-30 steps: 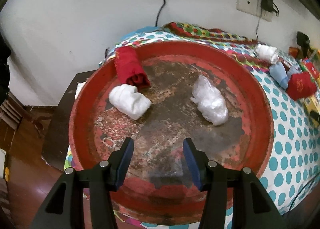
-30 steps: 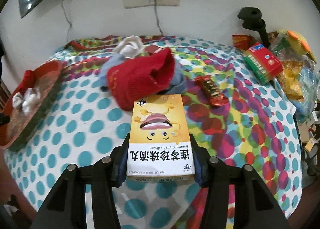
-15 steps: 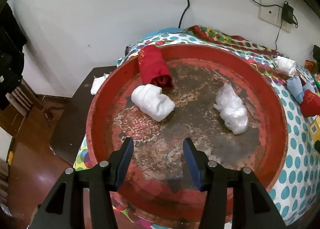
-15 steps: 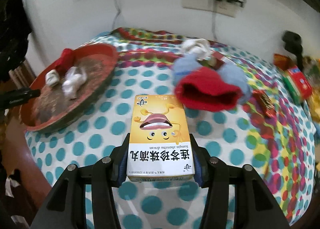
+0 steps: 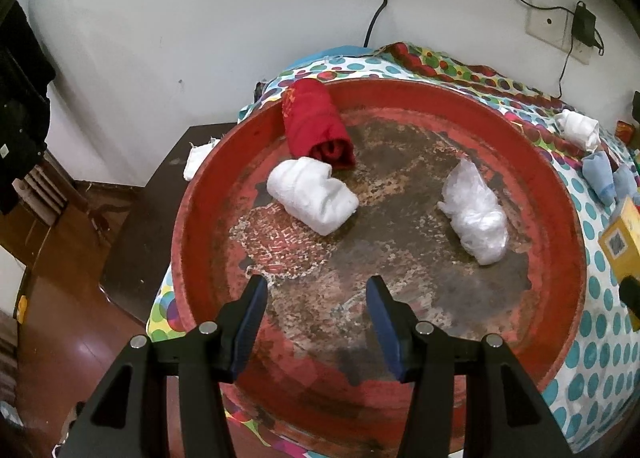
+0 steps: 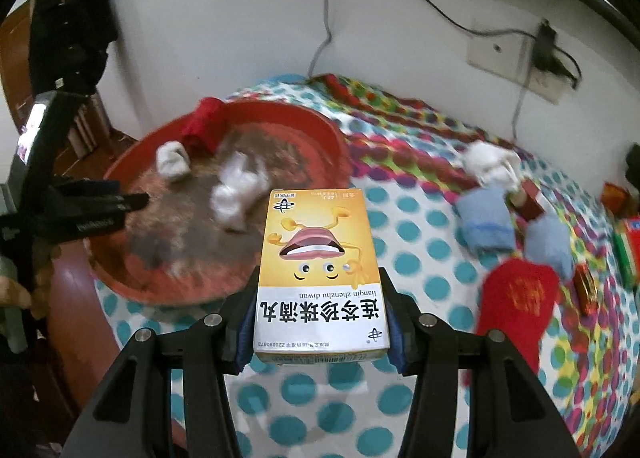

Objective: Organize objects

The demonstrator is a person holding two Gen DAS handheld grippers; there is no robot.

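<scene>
Yellow and white cardboard fills the near field of the right wrist view: the medicine box (image 6: 322, 274) is clamped at its near end between the fingers of the right gripper (image 6: 320, 322), held above the polka-dot cloth (image 6: 420, 270) covering the surface. The left gripper (image 5: 316, 322) hangs with its fingers spread apart and empty over the near rim of the red tray (image 5: 576, 258).

Inside the tray, the white sock roll (image 5: 312, 200) lies left of centre, touching the red sock roll (image 5: 316, 126) behind it, which leans on the far-left rim. The plastic-wrapped bundle (image 5: 476, 214) lies apart on the right of the worn floor.

Beyond the box, to the right, a red pouch (image 6: 520, 298) rests on the cloth, with two blue sock rolls (image 6: 484, 222) just behind it and a white sock bundle (image 6: 492, 162) farther back. A wall socket (image 6: 500, 54) with a plugged adapter sits on the wall.
</scene>
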